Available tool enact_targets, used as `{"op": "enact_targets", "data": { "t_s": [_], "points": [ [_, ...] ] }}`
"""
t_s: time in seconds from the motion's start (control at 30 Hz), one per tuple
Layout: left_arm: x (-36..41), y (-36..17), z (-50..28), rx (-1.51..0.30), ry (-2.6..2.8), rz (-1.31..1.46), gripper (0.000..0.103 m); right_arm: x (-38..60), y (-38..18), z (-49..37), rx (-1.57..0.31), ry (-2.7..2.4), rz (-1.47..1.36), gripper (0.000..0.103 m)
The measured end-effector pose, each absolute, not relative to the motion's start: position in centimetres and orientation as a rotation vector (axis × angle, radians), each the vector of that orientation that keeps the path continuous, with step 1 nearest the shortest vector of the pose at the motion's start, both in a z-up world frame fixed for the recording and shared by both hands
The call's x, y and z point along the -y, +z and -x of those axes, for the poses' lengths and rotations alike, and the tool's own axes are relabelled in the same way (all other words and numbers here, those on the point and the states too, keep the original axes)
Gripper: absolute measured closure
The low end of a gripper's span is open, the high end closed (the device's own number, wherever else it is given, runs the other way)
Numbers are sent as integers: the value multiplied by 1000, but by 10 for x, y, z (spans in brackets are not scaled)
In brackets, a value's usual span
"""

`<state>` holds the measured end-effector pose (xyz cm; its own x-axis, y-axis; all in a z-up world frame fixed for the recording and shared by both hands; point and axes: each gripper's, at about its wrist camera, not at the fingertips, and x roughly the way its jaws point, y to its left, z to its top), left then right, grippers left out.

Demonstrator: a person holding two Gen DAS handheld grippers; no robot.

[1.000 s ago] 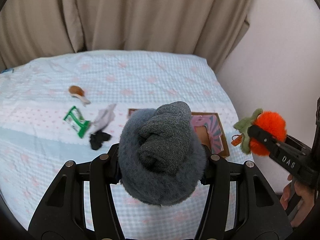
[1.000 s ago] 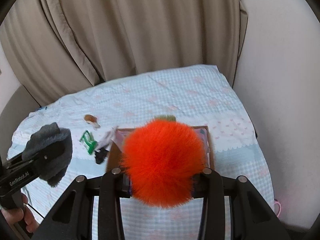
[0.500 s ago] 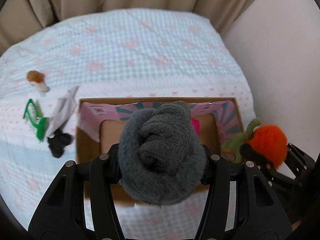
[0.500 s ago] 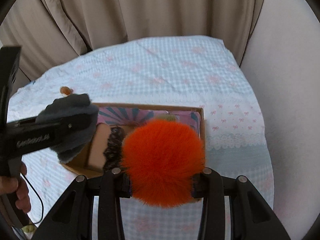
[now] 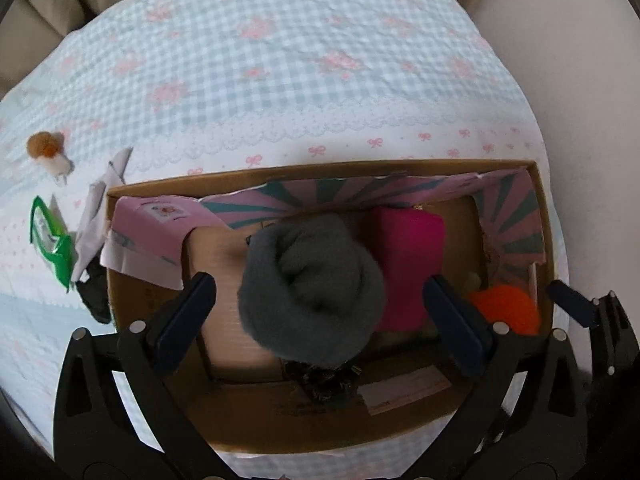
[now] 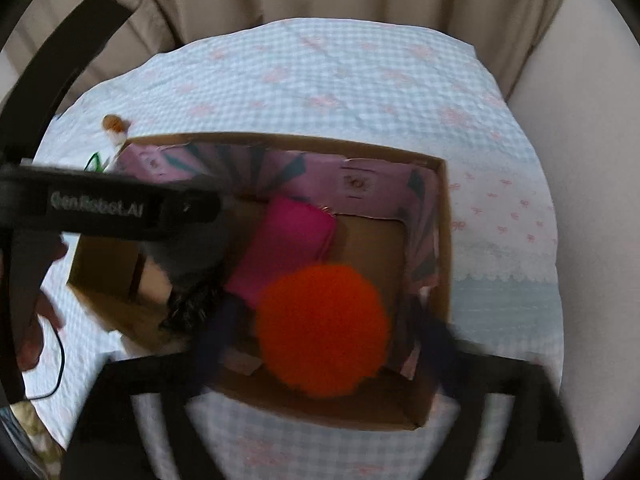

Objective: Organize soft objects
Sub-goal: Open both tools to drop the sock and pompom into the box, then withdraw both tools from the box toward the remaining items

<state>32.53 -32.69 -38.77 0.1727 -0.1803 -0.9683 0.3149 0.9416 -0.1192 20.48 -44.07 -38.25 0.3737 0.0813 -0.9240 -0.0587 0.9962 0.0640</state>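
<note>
A cardboard box [image 5: 280, 424] with a pink lining sits on the checked bed cover. My left gripper [image 5: 320, 300] is open over the box, its fingers clear of the grey sock roll [image 5: 312, 296], which sits in the box beside a pink cloth [image 5: 408, 248]. My right gripper [image 6: 320, 328] is open and blurred; the orange plush [image 6: 324, 328] lies between its spread fingers in the box's right part, also seen in the left wrist view [image 5: 506, 306]. The box [image 6: 436, 208] and pink cloth [image 6: 288, 240] show in the right wrist view too.
Left of the box lie a small brown-and-white plush [image 5: 46, 152], a green packet [image 5: 52, 240], and a grey and black cloth [image 5: 94, 240]. A dark frilly item [image 5: 324, 380] lies in the box's front. Curtains and a wall stand behind the bed.
Both grippers have moved down over the box and opened. The grey sock roll and the orange plush have been let go into the box.
</note>
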Motion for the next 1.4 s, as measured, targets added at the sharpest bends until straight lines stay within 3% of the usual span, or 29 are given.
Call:
{"op": "enact_targets", "data": {
  "t_s": [0.3, 0.63, 1.07, 1.4],
  "points": [
    [327, -370, -318, -1337, -364, -114, 0, 434, -381, -196, -1173, 131, -42, 0],
    [322, -323, -295, -1276, -368, -100, 0, 432, -340, -177, -1108, 115, -55, 0],
    [295, -198, -222, -1106, -379, -93, 0, 432, -239, -126, -990, 48, -73, 0],
    [220, -100, -141, -883, -307, -36, 0, 404, -148, -76, -866, 6, -71, 0]
  ]
}}
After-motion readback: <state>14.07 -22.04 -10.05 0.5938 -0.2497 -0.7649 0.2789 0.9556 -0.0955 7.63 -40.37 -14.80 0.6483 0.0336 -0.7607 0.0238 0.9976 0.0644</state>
